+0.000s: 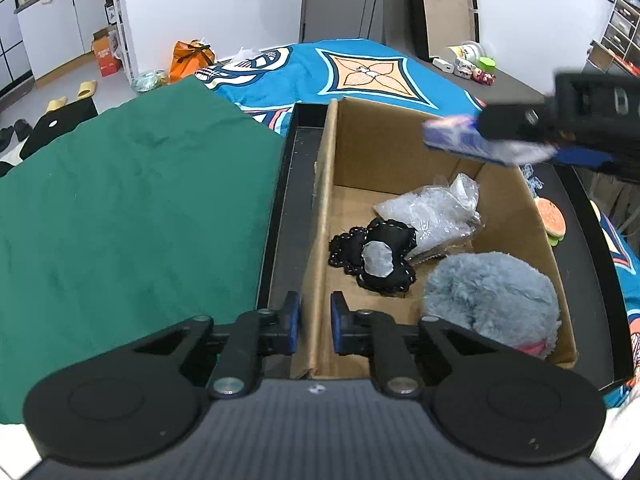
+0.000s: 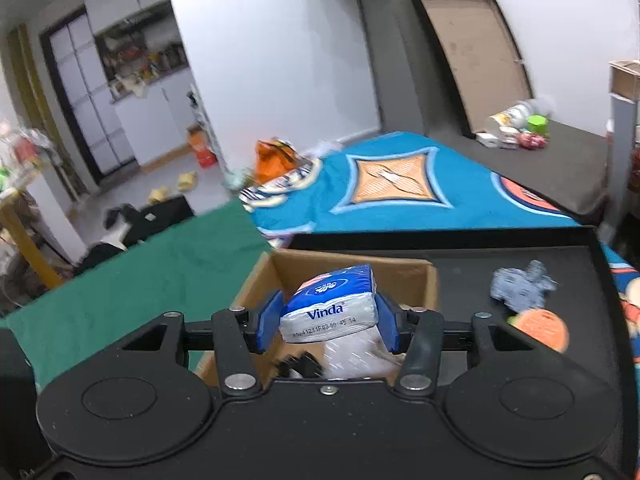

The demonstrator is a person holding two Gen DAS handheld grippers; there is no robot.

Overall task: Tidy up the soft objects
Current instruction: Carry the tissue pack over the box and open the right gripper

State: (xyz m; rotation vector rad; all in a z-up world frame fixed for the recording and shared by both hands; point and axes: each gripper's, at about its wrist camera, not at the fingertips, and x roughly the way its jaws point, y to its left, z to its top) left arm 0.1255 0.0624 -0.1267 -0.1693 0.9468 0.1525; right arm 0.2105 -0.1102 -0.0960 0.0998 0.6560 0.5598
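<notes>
A blue-and-white soft tissue pack (image 2: 330, 307) marked "Vinda" hung above the open brown cardboard box (image 1: 400, 152), level, pinched at both ends. Inside the box lay a crinkled clear plastic bag (image 1: 432, 208), a black stitched fabric toy (image 1: 374, 256) beside it, and a fluffy grey plush (image 1: 492, 300) in the near right corner.

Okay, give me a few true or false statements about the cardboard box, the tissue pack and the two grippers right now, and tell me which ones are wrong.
1. The right gripper is shut on the tissue pack. True.
2. The left gripper holds the grey plush toy. False: its jaws straddle the cardboard box wall, and the plush lies inside the box.
3. The black stitched toy lies inside the box. True.
4. The burger toy is inside the box. False: it lies outside on the black tray.
</notes>
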